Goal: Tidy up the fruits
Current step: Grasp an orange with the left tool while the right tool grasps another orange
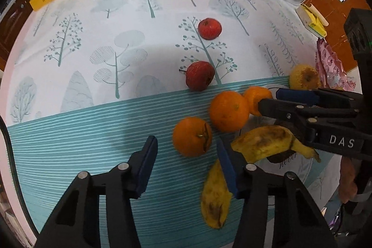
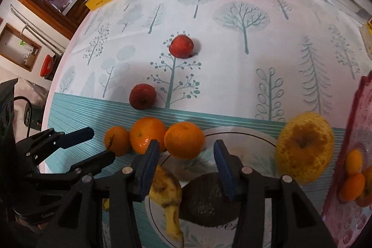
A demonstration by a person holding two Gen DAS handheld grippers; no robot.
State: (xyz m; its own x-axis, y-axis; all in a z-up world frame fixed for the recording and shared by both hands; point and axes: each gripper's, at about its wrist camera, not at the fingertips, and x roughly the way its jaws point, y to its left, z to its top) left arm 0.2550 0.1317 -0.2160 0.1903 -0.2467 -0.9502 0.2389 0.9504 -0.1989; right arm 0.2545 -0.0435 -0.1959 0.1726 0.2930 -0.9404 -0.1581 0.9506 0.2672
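three oranges (image 1: 229,110) beside two gaping tongs (image 1: 186,155)

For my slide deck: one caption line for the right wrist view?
Open right gripper hovering above white plate with spotted banana and dark avocado, three oranges alongside.

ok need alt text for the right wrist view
The right gripper, jaws open and empty, points down at a white plate holding a spotty banana and a dark avocado. Three oranges line the plate's left rim, two red apples lie beyond, and the left gripper enters from the left.
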